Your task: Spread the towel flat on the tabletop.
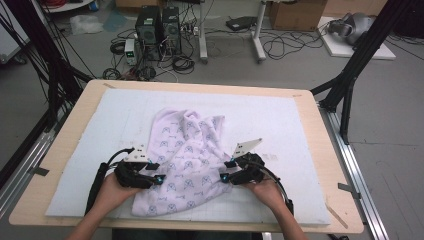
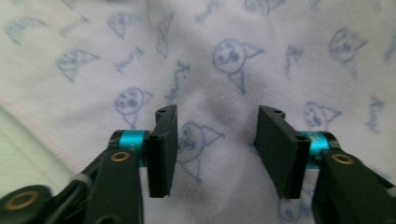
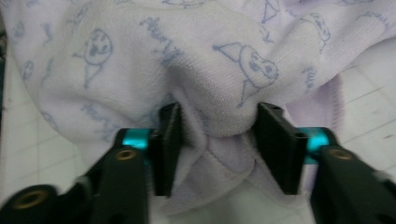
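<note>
A pale lilac terry towel printed with blue cartoon faces (image 1: pixel 187 160) lies crumpled on a white padded mat (image 1: pixel 280 120) over a light wooden table (image 1: pixel 330 150), with computer towers (image 1: pixel 157 25) and cables on the grey floor beyond. The left gripper (image 1: pixel 159 172) hovers with jaws parted over the towel's left side. The right gripper (image 1: pixel 225 171) stands open around a bunched fold at the right edge.

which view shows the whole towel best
The high view: the printed towel lies crumpled on the white mat, all edges visible. The two gripper views give close-ups of its cartoon print and folds.
</note>
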Available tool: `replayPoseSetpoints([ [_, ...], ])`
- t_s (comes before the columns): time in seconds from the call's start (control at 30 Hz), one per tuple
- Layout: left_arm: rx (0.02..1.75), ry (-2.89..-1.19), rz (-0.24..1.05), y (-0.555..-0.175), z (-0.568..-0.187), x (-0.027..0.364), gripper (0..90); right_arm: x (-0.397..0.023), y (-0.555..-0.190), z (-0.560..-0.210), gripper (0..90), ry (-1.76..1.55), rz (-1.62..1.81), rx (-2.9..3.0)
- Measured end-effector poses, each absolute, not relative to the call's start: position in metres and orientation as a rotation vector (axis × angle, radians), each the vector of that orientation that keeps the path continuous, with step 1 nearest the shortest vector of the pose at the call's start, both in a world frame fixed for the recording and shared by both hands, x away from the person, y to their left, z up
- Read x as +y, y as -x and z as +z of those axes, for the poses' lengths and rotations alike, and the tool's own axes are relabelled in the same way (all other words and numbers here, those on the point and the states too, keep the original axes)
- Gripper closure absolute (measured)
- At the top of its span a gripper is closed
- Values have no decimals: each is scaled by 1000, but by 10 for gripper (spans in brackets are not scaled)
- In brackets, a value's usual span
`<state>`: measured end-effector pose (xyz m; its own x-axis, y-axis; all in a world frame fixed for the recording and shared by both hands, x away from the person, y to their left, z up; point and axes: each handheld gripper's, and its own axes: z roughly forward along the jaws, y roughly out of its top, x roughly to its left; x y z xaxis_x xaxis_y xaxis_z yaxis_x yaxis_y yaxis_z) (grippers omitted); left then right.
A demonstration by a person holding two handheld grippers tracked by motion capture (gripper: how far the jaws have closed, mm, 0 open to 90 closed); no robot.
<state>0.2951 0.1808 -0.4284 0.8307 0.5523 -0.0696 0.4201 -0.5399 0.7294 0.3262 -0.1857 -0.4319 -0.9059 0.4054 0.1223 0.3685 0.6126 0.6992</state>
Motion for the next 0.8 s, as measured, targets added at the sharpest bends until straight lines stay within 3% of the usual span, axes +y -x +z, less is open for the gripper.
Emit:
replayPoseSetpoints([
  [0.03,698,-2233,196,-296,-432,180,533,-186,-326,-432,545,-667,1187,2778],
  [0.1,668,-2225,214,-294,-438,177,565,-188,-326,-434,690,-682,1244,2804],
  [0.13,648,-2240,206,-293,-436,179,703,-192,-320,-435,787,-634,1268,2786],
  [0.27,639,-2243,191,-291,-431,183,825,-201,-308,-431,819,-619,1289,2796],
  [0.63,558,-2205,169,-245,-411,198,829,-207,-246,-414,821,-507,1315,2834],
  [0.7,533,-2203,179,-235,-409,200,797,-206,-234,-412,801,-477,1320,2871],
  [0.77,527,-2199,190,-229,-408,202,682,-209,-226,-403,708,-427,1311,2863],
  [0.8,536,-2194,199,-229,-407,203,682,-209,-226,-403,708,-427,1311,2863],
])
